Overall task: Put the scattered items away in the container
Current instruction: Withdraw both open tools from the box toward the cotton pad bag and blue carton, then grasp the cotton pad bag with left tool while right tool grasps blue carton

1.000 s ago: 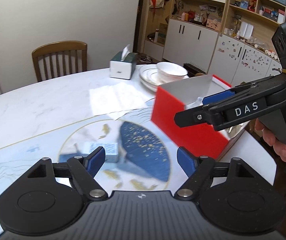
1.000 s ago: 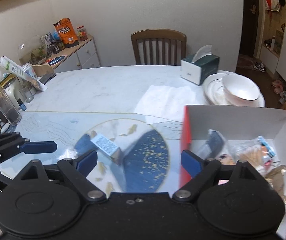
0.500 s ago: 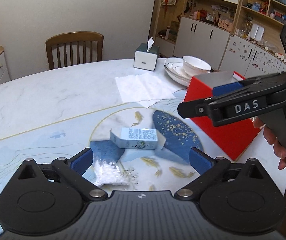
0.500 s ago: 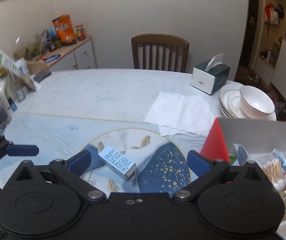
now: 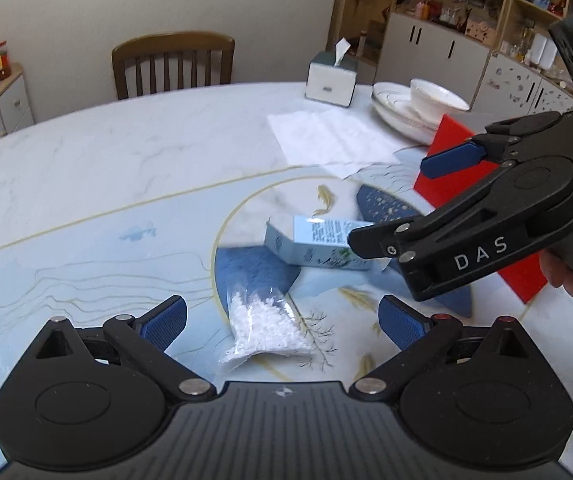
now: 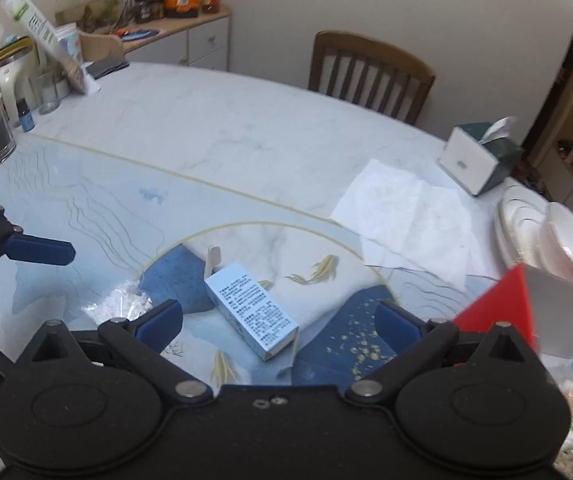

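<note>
Both of your grippers have swung left off the red box since a second ago, and the carton and the bag now sit in front of them.

From your left wrist: your left gripper (image 5: 282, 318) is spread wide and holds nothing. The bag (image 5: 264, 326) of white pellets lies flat on the table (image 5: 126, 168) between its blue pads, nearer the left pad, touching neither. Just beyond the bag lies the carton (image 5: 314, 246), on its side, one end flap open. Your right gripper (image 5: 398, 200) reaches in from the right, jaws apart, its lower finger tip in front of the carton's right end; you cannot tell from here whether it touches. The red box (image 5: 450, 148) stands behind that gripper, and past it are the bowl (image 5: 434, 98) on plates, the tissue box (image 5: 332, 78) and a paper sheet (image 5: 326, 138).

From your right wrist: your right gripper (image 6: 278, 320) is open and empty, with the carton (image 6: 250, 310) lying between its pads, angled, flap end away from you, clear of both pads. The bag (image 6: 116, 302) lies near the left pad, partly hidden by it. The red box (image 6: 502, 302) shows at the right edge, with packets inside at the lower right. One blue finger of your left gripper (image 6: 40, 250) enters from the left, above the table.
</note>
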Motion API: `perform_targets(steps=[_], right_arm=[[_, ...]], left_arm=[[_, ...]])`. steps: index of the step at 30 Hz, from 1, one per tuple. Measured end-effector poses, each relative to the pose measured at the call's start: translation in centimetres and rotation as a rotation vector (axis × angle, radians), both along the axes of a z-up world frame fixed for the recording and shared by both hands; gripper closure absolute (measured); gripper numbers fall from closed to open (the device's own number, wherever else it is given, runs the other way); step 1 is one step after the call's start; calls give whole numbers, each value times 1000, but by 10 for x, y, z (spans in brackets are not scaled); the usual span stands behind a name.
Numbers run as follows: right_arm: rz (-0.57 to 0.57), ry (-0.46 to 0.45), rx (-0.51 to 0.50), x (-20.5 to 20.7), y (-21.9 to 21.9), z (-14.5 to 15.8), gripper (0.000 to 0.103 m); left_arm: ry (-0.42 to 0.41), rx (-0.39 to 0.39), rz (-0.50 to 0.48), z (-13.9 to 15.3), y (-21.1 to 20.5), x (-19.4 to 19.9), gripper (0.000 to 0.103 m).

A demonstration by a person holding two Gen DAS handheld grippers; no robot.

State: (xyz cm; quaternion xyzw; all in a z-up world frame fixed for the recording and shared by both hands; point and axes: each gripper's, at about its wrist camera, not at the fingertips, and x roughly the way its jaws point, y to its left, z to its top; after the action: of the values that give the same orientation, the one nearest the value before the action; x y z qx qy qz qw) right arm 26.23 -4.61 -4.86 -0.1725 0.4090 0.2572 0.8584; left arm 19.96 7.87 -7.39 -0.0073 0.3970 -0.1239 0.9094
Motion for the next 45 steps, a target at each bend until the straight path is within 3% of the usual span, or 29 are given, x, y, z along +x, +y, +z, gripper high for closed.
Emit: perform_targets(steps=[6,12,28,31,39,45], right_arm=[[36,47,-25,17,6,-18,11],[47,96,-34,30,10,-32,13],[64,140,-35,38,16,-44,35],[67,143,-43,37,18,-45,48],[54,148,-45,33,18,-43,62],[15,160,-20,31,13,-38,72]], left_arm=[[45,2,3,-18,0,7,1],[57,27,-4,-27,-4,14,1],[61,25,22,-32,0,22,4],[62,34,19,-32,-1,21,12],[63,57,10,-32,-4,19,43],[72,71,16,-30,-6,20,55]])
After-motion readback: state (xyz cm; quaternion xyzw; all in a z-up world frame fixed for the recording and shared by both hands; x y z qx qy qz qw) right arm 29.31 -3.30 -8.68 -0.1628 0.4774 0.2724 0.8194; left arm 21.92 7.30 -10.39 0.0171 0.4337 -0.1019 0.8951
